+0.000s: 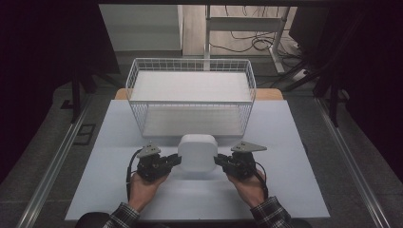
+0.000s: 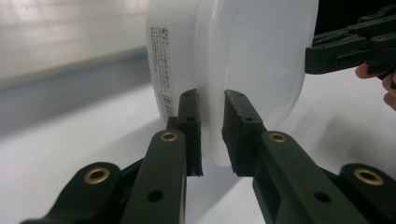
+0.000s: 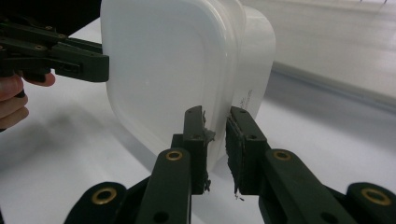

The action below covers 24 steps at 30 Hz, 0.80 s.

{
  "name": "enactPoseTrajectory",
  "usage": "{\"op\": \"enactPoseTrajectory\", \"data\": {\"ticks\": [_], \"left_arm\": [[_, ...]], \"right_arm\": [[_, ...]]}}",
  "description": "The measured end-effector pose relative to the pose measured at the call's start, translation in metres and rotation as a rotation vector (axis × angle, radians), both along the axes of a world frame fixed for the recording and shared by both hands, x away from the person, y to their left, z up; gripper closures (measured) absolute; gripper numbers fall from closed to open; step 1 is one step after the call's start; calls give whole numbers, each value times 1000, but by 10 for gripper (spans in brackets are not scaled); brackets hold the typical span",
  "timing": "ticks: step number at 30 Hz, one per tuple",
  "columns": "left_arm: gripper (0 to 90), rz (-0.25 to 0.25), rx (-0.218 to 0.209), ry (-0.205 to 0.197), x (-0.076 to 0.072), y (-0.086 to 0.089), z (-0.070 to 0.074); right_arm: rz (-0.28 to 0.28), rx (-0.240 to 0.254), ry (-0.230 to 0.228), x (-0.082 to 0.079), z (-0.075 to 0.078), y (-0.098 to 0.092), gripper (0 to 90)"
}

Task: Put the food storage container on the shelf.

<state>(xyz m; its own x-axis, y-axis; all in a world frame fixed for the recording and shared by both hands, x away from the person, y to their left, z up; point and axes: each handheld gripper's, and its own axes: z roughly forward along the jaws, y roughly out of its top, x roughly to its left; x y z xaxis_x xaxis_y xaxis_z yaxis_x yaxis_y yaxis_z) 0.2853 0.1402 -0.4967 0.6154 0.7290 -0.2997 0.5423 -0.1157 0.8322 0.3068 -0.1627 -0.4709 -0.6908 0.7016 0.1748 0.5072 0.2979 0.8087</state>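
I recorded the white lidded container [image 1: 197, 154] on the table [image 1: 285, 190], just at 6 o'clock of the wire basket [image 1: 190, 95]. The left gripper [image 1: 175, 160] met it at its 9 o'clock edge, the right gripper [image 1: 219, 161] at its 3 o'clock edge. In each gripper view the jaws were clenched on the container's lid rim, one jaw on either face. I saw a printed label [image 2: 161, 70] on the container's side wall.
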Motion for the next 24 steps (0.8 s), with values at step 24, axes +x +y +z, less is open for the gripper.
{"op": "enactPoseTrajectory", "data": {"ticks": [24], "left_arm": [[786,59,13,-24,54,5,5]], "right_arm": [[-52,-6,-35,64,-3,18,758]]}}
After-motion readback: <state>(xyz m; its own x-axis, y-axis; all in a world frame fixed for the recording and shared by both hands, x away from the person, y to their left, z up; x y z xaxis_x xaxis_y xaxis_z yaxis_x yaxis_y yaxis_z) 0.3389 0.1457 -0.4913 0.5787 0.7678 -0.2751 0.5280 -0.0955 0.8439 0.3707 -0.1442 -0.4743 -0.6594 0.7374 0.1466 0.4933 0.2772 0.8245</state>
